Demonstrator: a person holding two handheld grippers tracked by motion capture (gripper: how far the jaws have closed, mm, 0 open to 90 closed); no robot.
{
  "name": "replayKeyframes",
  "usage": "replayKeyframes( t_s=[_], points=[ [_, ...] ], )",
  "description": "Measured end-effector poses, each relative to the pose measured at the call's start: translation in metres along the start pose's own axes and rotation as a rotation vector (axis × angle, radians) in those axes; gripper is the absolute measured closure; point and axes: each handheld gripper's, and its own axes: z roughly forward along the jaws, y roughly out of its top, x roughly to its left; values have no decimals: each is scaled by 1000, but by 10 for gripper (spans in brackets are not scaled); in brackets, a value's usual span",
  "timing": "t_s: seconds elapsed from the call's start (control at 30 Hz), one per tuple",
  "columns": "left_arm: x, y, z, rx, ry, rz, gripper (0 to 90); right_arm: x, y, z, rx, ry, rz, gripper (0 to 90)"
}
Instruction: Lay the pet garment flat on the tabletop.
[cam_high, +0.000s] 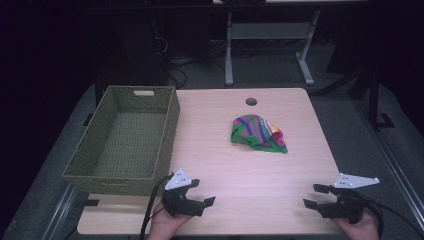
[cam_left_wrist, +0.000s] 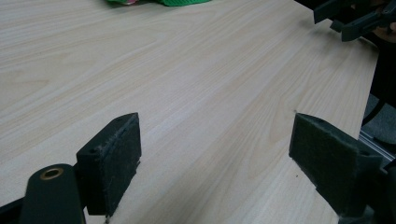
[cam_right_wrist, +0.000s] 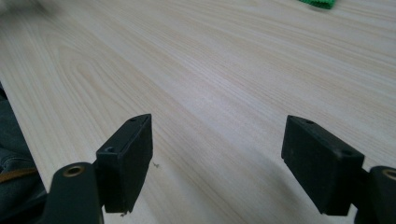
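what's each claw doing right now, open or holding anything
Left claw: open, holding nothing, low over the table.
Right claw: open, holding nothing.

No readable text, label, brand, number or sign appears anywhere in these views.
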Motion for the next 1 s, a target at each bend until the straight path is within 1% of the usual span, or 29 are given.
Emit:
replayKeyframes(
  t_s=[0.13,0.3,0.37,0.4,0.47,0.53,0.6,0.63,0.67,0.8,0.83,0.87,0.93,1.0],
  points=[
    [1,0,0,1,1,-3,164,0,2,3,10,4,-5,228],
    [0,-1,1,8,-5,8,164,4,8,6,33,13,-20,212],
    [-1,-1,1,7,-5,9,164,4,10,5,32,11,-29,211],
    [-1,-1,0,5,-5,8,164,4,15,4,20,34,-36,202],
    [-1,-1,0,4,-1,7,164,3,21,5,15,48,-35,192],
    [0,-1,-2,-3,0,2,164,2,25,6,25,58,-35,193],
    [1,-2,-2,-7,2,0,164,0,30,8,28,68,-50,193],
    [1,-2,-2,-7,2,0,164,0,30,8,28,68,-50,193],
    [2,-2,-2,-6,2,-8,164,-1,34,9,35,83,-44,193],
    [3,-1,-2,-6,1,-6,164,-4,46,11,48,118,-55,191],
    [3,-1,-2,-6,2,-3,164,-6,49,12,51,126,-64,191],
    [3,-1,-3,-7,3,-3,164,-6,52,12,53,136,-61,191],
    [3,-2,-3,-5,4,-1,164,-8,57,14,66,133,-69,190],
    [3,-1,-3,-5,3,0,164,-10,62,16,79,143,-68,189]
  ],
)
